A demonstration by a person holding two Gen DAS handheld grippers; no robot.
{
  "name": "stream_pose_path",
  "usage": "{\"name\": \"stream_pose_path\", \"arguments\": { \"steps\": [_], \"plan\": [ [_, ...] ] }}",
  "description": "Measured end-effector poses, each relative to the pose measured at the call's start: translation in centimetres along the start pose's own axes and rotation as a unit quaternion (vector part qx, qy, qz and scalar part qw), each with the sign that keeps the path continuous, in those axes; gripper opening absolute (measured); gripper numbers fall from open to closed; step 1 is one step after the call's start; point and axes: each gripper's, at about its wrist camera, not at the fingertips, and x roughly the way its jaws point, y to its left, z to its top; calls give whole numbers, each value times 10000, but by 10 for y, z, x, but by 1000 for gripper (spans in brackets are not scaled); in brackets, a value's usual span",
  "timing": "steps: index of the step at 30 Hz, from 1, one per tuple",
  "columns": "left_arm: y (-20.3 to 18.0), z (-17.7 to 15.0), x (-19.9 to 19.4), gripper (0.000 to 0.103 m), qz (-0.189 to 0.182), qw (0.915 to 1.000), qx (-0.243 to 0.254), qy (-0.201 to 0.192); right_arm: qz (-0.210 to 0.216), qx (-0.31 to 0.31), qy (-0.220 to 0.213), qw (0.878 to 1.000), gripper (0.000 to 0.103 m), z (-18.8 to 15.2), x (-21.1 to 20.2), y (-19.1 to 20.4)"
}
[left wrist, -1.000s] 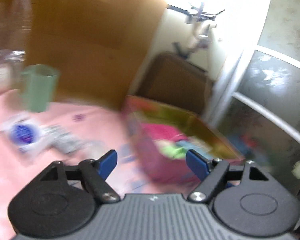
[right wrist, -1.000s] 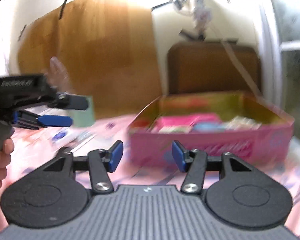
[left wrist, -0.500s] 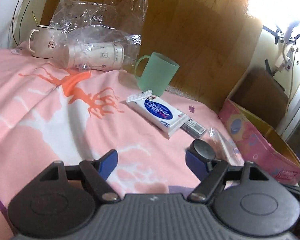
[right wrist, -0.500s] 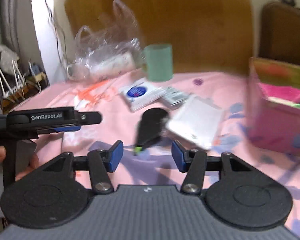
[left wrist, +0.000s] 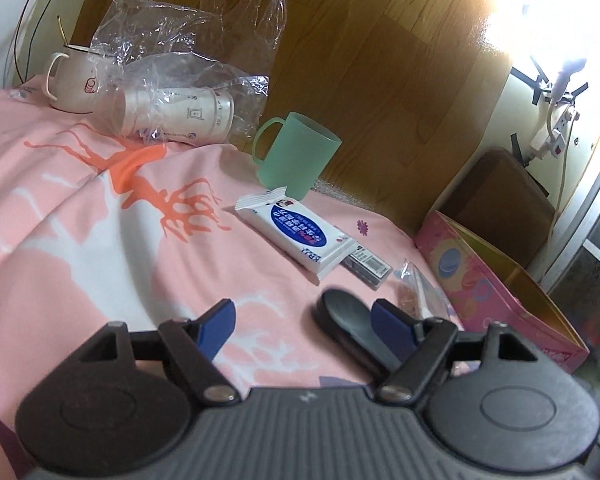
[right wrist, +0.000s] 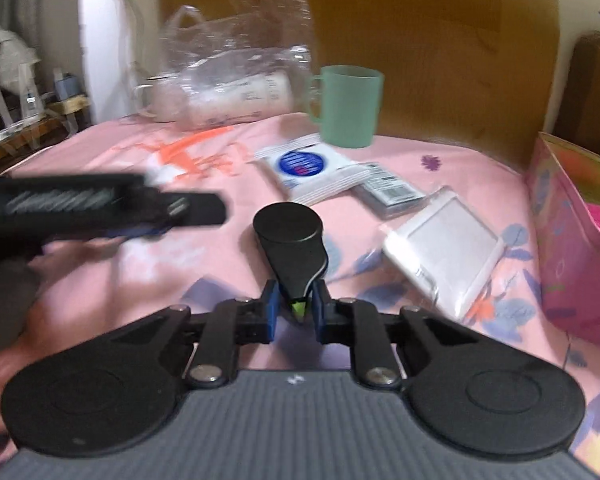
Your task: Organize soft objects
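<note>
Pink bedspread (left wrist: pixel 100 240) holds loose clutter. Right gripper (right wrist: pixel 294 314) pinches a black paddle-shaped object (right wrist: pixel 290 240) mid-bed; left gripper (left wrist: pixel 304 318) gapes empty. Pink box (right wrist: pixel 572 240) at the right edge already holds something pink; tissue pack (right wrist: pixel 312 168) awaits sorting.

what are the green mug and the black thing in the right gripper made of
Green mug: looks like matte, slightly translucent plastic, with an even mint colour and no glaze shine. Black object in the right gripper: probably smooth moulded plastic or rubber, with a dull sheen; which one can't be told.
</note>
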Motion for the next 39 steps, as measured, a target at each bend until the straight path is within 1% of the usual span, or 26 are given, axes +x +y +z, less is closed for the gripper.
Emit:
{"name": "stream_pose_path", "arguments": {
  "steps": [4, 6, 8, 10, 11, 13, 15, 18, 19, 22, 24, 29, 32, 36, 39],
  "plan": [
    [-1, 0, 1, 74, -132, 9999, -6, 104, 303, -323, -18, 9990, 21, -23, -33, 8],
    [-4, -1, 1, 70, -276, 9994, 93, 196, 297, -422, -14, 9987, 20, -39, -54, 6],
    [-14, -5, 0, 69, -338, 9986, 310, 252, 177, -415, -47, 9990, 20, -56, -76, -3],
    [-30, -12, -1, 69, -500, 9967, 526, 353, -18, -349, -84, 9994, 20, -70, -97, -13],
    [-38, -16, 0, 69, -626, 9954, 583, 424, -150, -311, -115, 9993, 20, -78, -107, -19],
    [-63, -26, 2, 69, -969, 9902, 792, 619, -477, -181, -181, 9985, 20, -95, -126, -30],
    [-92, -38, 7, 69, -1255, 9826, 1080, 838, -778, -8, -215, 9967, 20, -109, -139, -41],
    [-135, -55, 20, 69, -1671, 9678, 1407, 1252, -1133, 402, -311, 9923, 20, -127, -159, -62],
    [-151, -61, 26, 69, -1810, 9617, 1514, 1396, -1246, 505, -347, 9903, 20, -132, -165, -67],
    [-190, -76, 38, 69, -2140, 9462, 1722, 1710, -1496, 751, -419, 9850, 20, -144, -179, -86],
    [-214, -85, 44, 69, -2286, 9378, 1873, 1822, -1620, 876, -455, 9818, 20, -152, -187, -95],
    [-271, -108, 59, 69, -2510, 9161, 2366, 2045, -1947, 1060, -557, 9735, 20, -174, -209, -114],
    [-294, -122, 66, 69, -2578, 9058, 2562, 2175, -2054, 1148, -621, 9699, 20, -182, -219, -123],
    [-313, -136, 75, 69, -2543, 8978, 2751, 2315, -2148, 1253, -705, 9660, 21, -191, -227, -128],
    [-319, -143, 81, 69, -2528, 8925, 2850, 2415, -2146, 1301, -790, 9648, 21, -198, -232, -133]
  ]
}}
